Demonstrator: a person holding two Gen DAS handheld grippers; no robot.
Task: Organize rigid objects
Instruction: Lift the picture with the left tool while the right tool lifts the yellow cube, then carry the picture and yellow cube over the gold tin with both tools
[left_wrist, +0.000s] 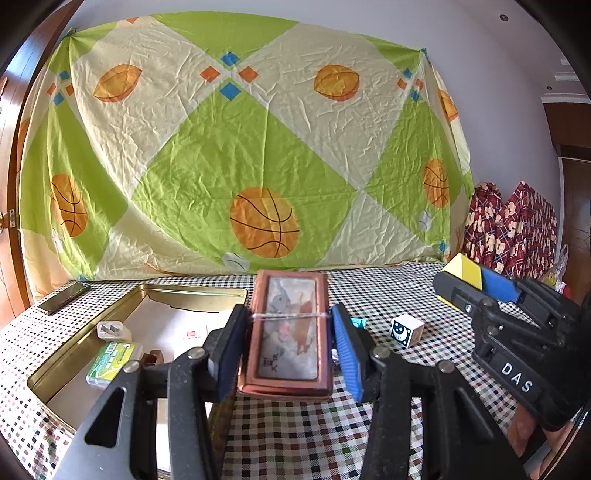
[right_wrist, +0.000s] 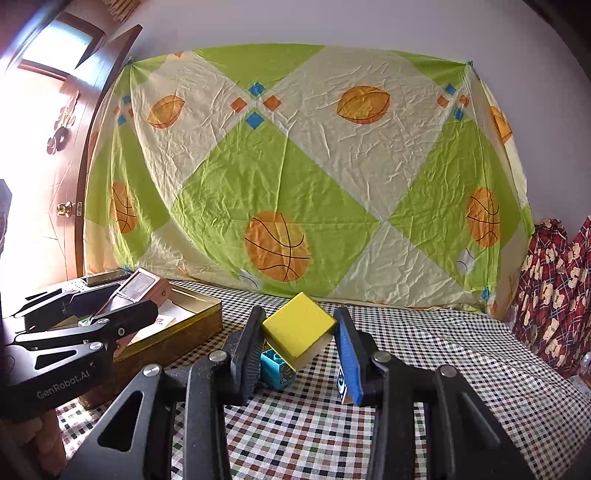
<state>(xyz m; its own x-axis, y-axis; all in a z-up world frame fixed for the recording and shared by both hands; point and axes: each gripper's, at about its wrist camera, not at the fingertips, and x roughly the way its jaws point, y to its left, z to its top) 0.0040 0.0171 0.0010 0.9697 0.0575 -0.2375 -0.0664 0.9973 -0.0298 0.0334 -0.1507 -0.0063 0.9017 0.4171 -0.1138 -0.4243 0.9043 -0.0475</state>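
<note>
My left gripper (left_wrist: 288, 343) is shut on a flat copper-framed case (left_wrist: 288, 332) with a picture lid, held above the checkered table beside a gold tin box (left_wrist: 88, 332). The tin holds a green pack (left_wrist: 112, 360), a white plug and papers. My right gripper (right_wrist: 299, 347) is shut on a yellow cube (right_wrist: 297, 326), lifted and tilted above the table. It also shows in the left wrist view (left_wrist: 476, 280). A blue toy brick (right_wrist: 277, 365) and a white die with a blue face (left_wrist: 406, 329) lie on the table below it.
A black phone (left_wrist: 64, 297) lies at the table's far left corner. A green and cream basketball sheet (left_wrist: 240, 155) hangs behind the table. Red patterned bags (left_wrist: 513, 225) stand at the right. A wooden door (right_wrist: 48, 147) is at the left.
</note>
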